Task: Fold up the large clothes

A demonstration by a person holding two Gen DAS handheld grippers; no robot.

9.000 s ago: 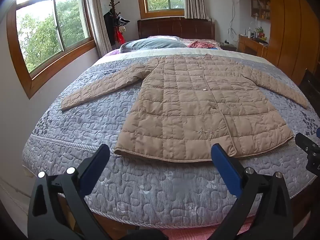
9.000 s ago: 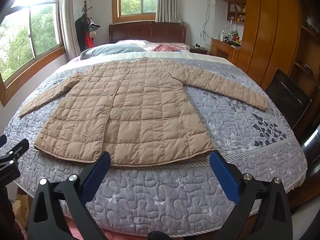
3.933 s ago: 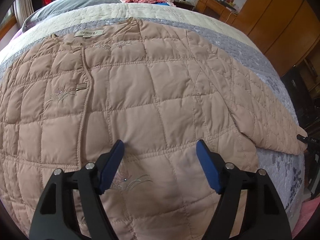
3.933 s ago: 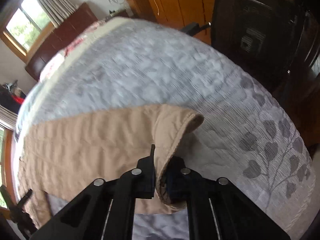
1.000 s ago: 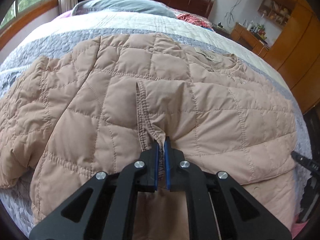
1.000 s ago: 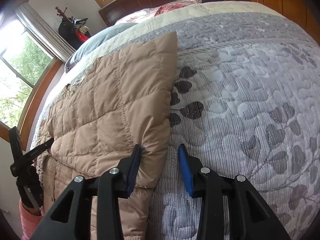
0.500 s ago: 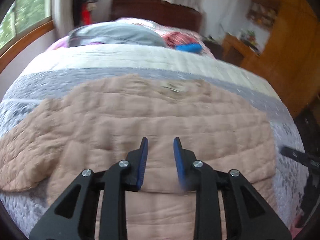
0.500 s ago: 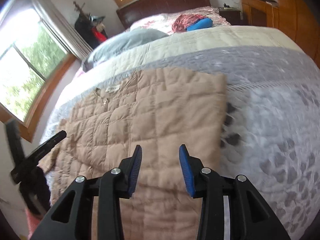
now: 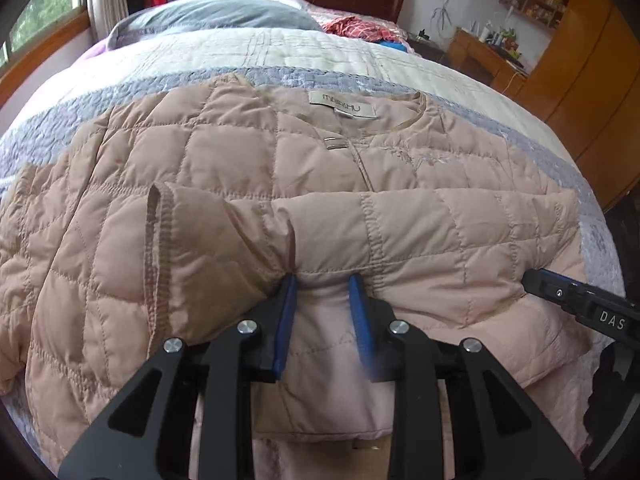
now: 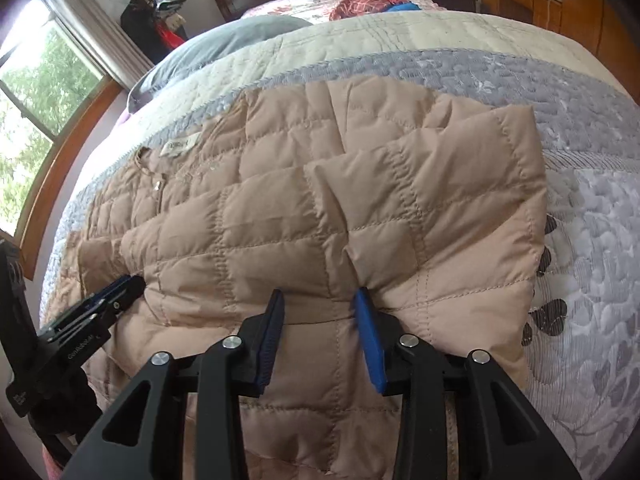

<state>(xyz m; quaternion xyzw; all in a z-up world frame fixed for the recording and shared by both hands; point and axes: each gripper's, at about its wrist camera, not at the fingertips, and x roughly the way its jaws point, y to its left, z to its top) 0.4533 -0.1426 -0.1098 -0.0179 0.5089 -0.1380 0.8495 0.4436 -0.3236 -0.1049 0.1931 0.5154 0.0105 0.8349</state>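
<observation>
A beige quilted coat lies on the bed with both sleeves folded across its chest; its collar label points to the far side. The coat also fills the right wrist view. My left gripper is open, its blue pads straddling the lower edge of the folded sleeves near the middle. My right gripper is open at the same edge, further right, near the folded shoulder. Each gripper shows in the other's view: the right one, the left one.
The bed has a grey quilted bedspread with a cream band behind the coat. A grey pillow and red cloth lie by the dark headboard. A wooden desk and wardrobe stand on the right, a window on the left.
Both grippers have dropped closer to the coat and stand at the lower edge of the folded sleeves. The left gripper, shut on the sleeve cuff a second ago, has let go and opened.
</observation>
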